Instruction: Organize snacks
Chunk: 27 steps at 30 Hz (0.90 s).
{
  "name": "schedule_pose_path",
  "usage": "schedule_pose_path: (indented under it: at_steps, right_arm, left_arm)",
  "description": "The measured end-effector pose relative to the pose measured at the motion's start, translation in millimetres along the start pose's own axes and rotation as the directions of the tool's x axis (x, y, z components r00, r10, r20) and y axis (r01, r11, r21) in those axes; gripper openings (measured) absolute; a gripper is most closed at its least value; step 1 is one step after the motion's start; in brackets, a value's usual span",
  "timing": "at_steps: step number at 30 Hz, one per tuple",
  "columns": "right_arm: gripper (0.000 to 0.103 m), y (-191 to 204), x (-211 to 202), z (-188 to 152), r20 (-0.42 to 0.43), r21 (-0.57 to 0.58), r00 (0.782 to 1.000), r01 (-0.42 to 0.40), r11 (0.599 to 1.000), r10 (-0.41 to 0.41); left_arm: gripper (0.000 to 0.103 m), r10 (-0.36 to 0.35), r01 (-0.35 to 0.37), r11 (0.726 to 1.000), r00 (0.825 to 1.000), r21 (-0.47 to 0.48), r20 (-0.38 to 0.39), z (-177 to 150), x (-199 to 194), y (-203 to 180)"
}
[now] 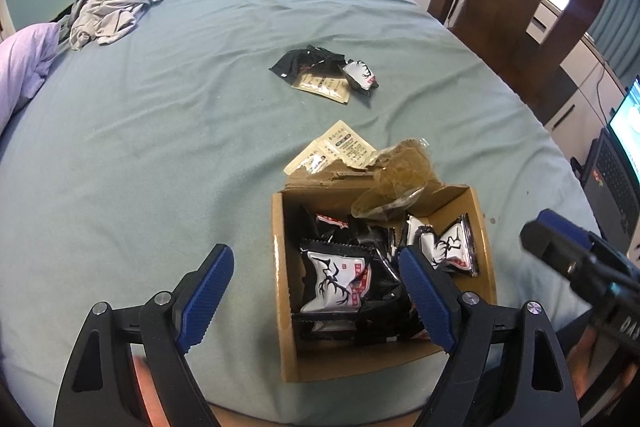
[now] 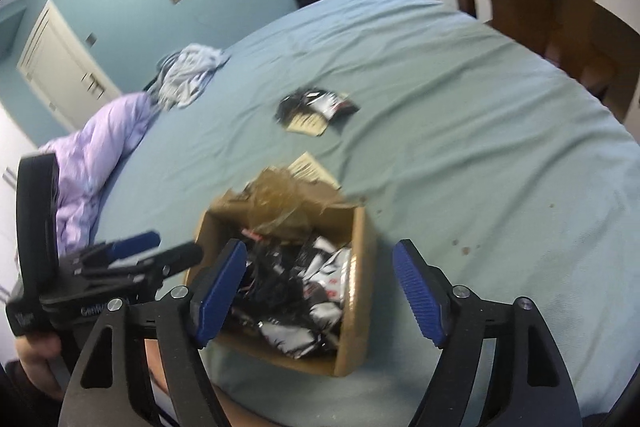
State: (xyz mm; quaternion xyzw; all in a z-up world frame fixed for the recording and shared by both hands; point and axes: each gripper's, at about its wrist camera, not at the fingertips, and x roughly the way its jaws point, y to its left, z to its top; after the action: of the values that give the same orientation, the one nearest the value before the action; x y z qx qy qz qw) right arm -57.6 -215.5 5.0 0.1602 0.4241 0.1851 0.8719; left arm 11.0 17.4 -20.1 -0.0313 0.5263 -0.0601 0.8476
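Your left gripper (image 1: pixel 316 291) hangs angled down, jaws wide and empty; your right gripper (image 2: pixel 320 291) likewise, beside it.

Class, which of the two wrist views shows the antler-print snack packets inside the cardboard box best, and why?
The left wrist view. There the snack packets in the cardboard box are sharp, with black antler prints on white clearly readable. The right wrist view shows the same packets blurred, and one finger covers part of the box.
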Motion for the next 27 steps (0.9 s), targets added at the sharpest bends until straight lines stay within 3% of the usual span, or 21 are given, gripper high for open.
schedule_pose_path:
  at_steps: [17,27]
  right_arm:
    - [0.075,7.4,-0.6,1.6,0.008,-0.029,0.998,0.056,0.998,-0.055]
    - [0.075,2.5,9.4,9.9,-0.004,-0.010,0.996,0.090,0.996,-0.090]
  left_arm:
    - [0.086,-0.023,0.023,0.999,1.000,-0.030,0.000,7.1,-0.4,1.8]
    - [0.086,-0.054,0.052,0.998,0.998,-0.038,-0.040,32.8,20.7,4.4]
